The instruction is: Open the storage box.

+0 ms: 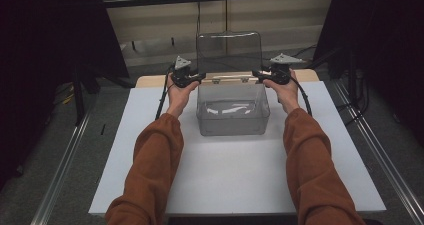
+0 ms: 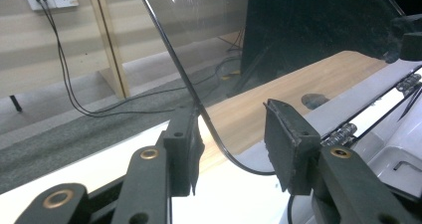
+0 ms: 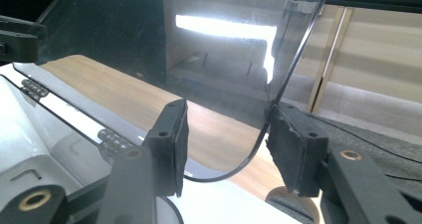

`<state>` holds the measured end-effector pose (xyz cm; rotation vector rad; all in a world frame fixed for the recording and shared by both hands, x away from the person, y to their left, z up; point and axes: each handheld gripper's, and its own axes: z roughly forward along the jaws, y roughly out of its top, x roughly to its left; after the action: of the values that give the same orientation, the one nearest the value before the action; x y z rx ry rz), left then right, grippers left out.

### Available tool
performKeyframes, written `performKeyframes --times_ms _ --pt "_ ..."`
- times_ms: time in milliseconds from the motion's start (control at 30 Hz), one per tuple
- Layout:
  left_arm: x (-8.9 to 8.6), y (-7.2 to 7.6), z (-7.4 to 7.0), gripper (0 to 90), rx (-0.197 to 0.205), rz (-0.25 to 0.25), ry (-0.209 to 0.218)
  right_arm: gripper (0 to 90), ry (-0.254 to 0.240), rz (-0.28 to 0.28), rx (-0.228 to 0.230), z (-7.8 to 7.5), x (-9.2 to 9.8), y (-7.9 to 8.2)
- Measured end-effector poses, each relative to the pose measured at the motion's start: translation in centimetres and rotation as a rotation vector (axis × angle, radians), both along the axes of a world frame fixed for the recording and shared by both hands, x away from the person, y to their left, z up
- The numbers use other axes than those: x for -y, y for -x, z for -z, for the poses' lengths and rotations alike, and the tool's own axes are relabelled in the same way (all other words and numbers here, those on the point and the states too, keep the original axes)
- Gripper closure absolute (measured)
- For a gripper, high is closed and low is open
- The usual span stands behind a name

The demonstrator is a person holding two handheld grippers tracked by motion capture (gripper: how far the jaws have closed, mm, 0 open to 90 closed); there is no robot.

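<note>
Here, in the high view, a clear box (image 1: 233,110) sits on the white desk (image 1: 230,180), its lid (image 1: 229,51) upright. In the left gripper view, the left gripper (image 2: 234,147) straddles the lid's edge, fingers parted. In the right gripper view, the right gripper (image 3: 226,147) does likewise, one finger touching the rim.
</note>
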<state>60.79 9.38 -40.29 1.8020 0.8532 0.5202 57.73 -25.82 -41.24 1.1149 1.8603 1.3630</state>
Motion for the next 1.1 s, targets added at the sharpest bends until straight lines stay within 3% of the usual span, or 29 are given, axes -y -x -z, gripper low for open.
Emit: performKeyframes --times_ms 67,167,533,1100 --pt "0.21 -0.01 -0.09 56.1 -0.001 0.0 -0.012 50.5 0.0 -0.002 -0.005 -0.03 -0.03 -0.01" --pt "0.13 -0.11 0.11 54.5 -0.031 -0.001 0.016 48.7 -0.029 -0.004 -0.024 0.18 0.0 -0.07" --pt "0.22 -0.18 0.18 50.6 -0.06 0.003 0.019 48.0 -0.047 -0.01 -0.039 0.33 0.09 -0.25" --pt "0.29 -0.4 0.24 48.1 -0.118 -0.008 0.049 46.1 -0.042 -0.001 -0.101 -0.07 0.01 -0.53"
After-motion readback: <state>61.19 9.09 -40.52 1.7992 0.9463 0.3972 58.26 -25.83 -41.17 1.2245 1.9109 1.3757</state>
